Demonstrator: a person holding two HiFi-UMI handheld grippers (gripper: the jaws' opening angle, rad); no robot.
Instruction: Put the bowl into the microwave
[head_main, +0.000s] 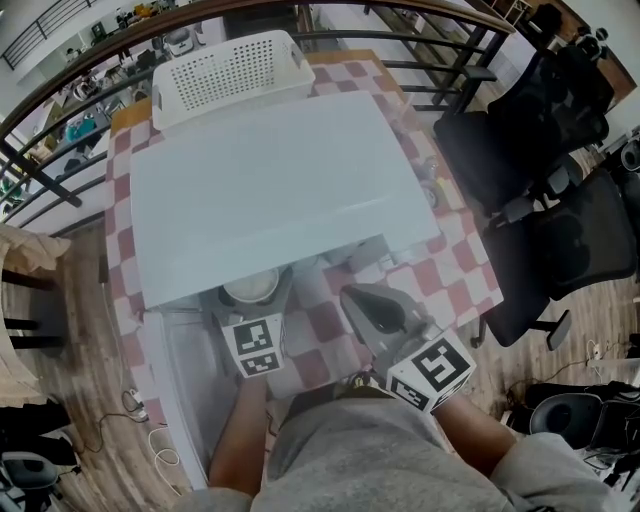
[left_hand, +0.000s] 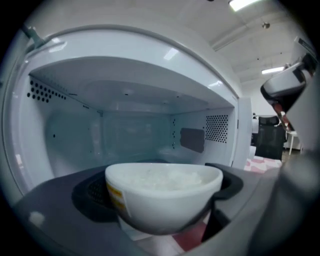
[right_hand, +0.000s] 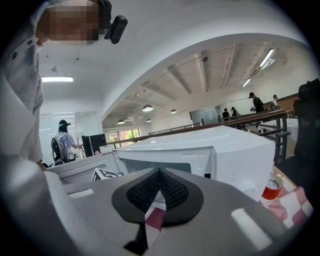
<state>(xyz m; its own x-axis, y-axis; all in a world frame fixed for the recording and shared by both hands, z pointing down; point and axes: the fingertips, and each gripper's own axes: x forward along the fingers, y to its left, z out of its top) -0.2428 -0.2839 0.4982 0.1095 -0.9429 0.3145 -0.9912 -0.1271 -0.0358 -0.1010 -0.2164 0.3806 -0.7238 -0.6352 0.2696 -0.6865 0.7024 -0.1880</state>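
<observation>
Jaws of the left gripper (head_main: 250, 308) were clamped on the white rice bowl (left_hand: 165, 200), while the right gripper (right_hand: 159, 176) had its own pressed together on nothing. The white microwave (head_main: 270, 190) stood on the checkered table (head_main: 455, 270), its door (head_main: 185, 400) swung open and a perforated basket (head_main: 232, 68) behind it. The bowl sat at the cavity's mouth.

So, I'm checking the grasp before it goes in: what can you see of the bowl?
The bowl is white and smooth, with a yellow label on its side and white rice-like contents. Upright, it is clamped between the fingers of the left gripper, at the open microwave mouth, not yet inside.
</observation>
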